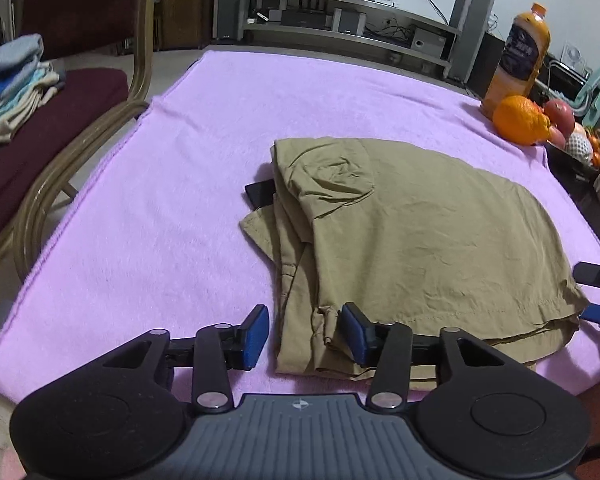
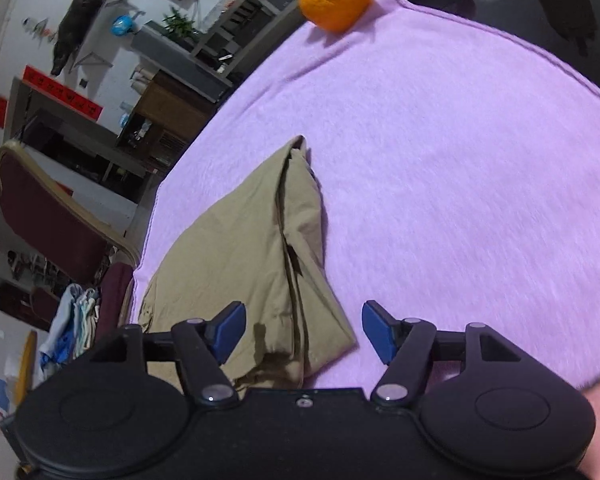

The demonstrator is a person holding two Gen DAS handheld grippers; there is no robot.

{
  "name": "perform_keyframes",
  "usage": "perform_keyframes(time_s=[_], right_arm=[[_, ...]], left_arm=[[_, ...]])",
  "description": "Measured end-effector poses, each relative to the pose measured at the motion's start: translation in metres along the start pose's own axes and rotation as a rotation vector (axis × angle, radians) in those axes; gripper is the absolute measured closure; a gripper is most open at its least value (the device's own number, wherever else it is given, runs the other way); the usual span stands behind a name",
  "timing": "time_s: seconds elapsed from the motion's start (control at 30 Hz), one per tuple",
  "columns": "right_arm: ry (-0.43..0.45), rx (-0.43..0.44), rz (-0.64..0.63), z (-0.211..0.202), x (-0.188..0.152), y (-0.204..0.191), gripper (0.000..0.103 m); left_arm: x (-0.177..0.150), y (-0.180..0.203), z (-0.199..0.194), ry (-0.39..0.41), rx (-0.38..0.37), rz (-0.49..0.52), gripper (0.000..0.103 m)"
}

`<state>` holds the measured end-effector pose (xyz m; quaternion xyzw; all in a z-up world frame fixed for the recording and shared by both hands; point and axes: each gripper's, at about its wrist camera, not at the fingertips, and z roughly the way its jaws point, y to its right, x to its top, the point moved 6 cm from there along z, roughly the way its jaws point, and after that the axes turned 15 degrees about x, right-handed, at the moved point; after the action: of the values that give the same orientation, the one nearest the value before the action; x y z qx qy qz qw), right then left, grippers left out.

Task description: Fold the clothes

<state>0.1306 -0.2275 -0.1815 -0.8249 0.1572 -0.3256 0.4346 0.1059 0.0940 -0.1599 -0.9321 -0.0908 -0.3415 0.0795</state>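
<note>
A khaki garment point(image 1: 420, 232) lies folded on the purple cloth point(image 1: 180, 200) that covers the table. My left gripper point(image 1: 306, 338) is open at the garment's near left corner, with folded fabric edges between its blue pads; it grips nothing. My right gripper point(image 2: 304, 332) is open over the garment's point(image 2: 252, 248) near corner, jaws wide apart and empty. It also shows in the left wrist view point(image 1: 598, 296) at the garment's right edge. A black flat object point(image 1: 260, 194) pokes out from under the garment's left side.
An orange point(image 1: 520, 120), a juice bottle point(image 1: 518, 56) and a bowl of fruit point(image 1: 580, 140) stand at the table's far right. A chair point(image 1: 60, 120) on the left carries a stack of folded clothes point(image 1: 16, 84). A TV stand point(image 1: 340, 20) is behind.
</note>
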Motion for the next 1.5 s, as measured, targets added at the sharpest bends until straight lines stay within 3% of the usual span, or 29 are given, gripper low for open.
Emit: perform_keyframes(time_s=[0.13,0.2,0.37,0.5,0.6,0.83,0.97,1.0,1.1,1.13,1.2,1.3,1.37,1.5], right_arm=[[-0.087,0.051,-0.029,0.008,-0.001,-0.007,0.041],[-0.137,0.085,0.027,0.006,-0.004,-0.007,0.042],[-0.154,0.263,0.302,-0.002,-0.012,0.006,0.044],[-0.229,0.319,0.385,0.010,-0.032,0.006,0.048],[-0.208,0.264,0.314,0.020,-0.036,-0.005,0.049],[-0.017,0.157,0.147,0.021,-0.039,-0.029,0.050],[0.062,0.063,0.187,0.023,-0.048,-0.026,0.048],[0.081,0.050,0.212,0.024,-0.048,-0.024,0.051],[0.074,-0.048,0.224,0.031,-0.043,-0.024,0.083],[0.063,-0.065,0.212,0.035,-0.042,-0.026,0.087],[0.041,-0.105,0.149,0.038,-0.039,-0.039,0.091],[0.008,-0.151,-0.065,0.037,-0.024,-0.084,0.093],[0.022,-0.162,-0.248,0.030,-0.009,-0.126,0.094],[0.057,-0.193,-0.635,0.015,0.019,-0.210,0.095]], left_arm=[[0.000,0.003,-0.001,0.015,0.008,0.019,0.053],[0.000,0.003,0.000,0.017,0.009,0.022,0.053],[0.000,-0.001,0.002,0.007,-0.007,0.001,0.053],[0.000,-0.001,0.003,0.007,-0.011,-0.001,0.052],[0.000,-0.002,0.003,0.003,-0.015,-0.008,0.052],[-0.001,-0.003,0.005,0.001,-0.026,-0.017,0.051],[-0.001,-0.004,0.005,-0.002,-0.039,-0.027,0.051],[-0.001,-0.005,0.006,-0.003,-0.042,-0.029,0.051],[-0.001,-0.005,0.006,-0.006,-0.052,-0.035,0.051],[-0.002,-0.006,0.006,-0.005,-0.054,-0.035,0.051],[0.000,-0.006,0.001,0.005,-0.059,-0.033,0.052],[0.008,-0.013,-0.020,0.059,-0.092,-0.067,0.062],[0.017,-0.022,-0.041,0.126,-0.106,-0.107,0.061],[0.025,-0.034,-0.063,0.180,-0.107,-0.157,0.062]])
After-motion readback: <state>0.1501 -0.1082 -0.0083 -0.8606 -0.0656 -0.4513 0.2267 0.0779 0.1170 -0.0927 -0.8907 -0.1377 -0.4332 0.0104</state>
